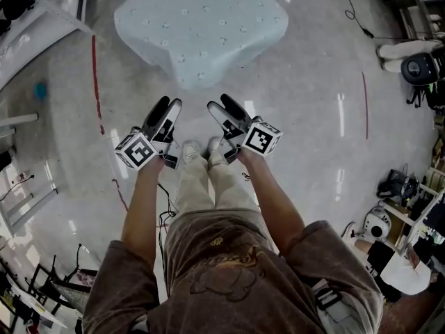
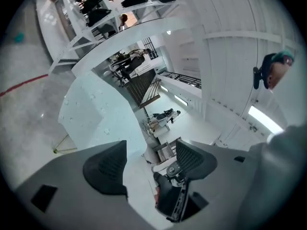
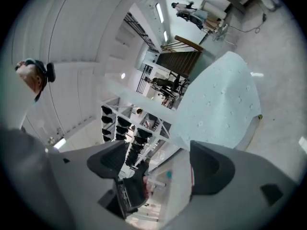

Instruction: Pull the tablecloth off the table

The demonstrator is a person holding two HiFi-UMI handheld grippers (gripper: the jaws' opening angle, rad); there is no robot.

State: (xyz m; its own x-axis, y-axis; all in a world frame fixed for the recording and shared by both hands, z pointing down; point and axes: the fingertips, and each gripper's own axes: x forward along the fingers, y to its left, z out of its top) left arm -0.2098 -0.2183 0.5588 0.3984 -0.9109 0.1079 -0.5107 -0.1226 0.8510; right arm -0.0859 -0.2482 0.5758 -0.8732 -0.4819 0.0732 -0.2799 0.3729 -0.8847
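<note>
A pale blue tablecloth (image 1: pixel 201 26) with small printed flowers covers the table at the top centre of the head view and hangs over its edges. Both grippers are held side by side a little short of the cloth's near corner, not touching it. My left gripper (image 1: pixel 170 105) is open with nothing between its jaws, and so is my right gripper (image 1: pixel 221 103). In the left gripper view the cloth (image 2: pixel 96 114) lies beyond the open left gripper (image 2: pixel 149 152). The right gripper view is rolled; the cloth (image 3: pixel 220 104) lies ahead of the open right gripper (image 3: pixel 160 157).
Shiny grey floor with red tape lines (image 1: pixel 95 82) at left and another red line (image 1: pixel 365 106) at right. White shelving (image 1: pixel 42 19) stands at the far left. Equipment and cables (image 1: pixel 421 68) crowd the right edge, and a seated person (image 1: pixel 403 270) is at the lower right.
</note>
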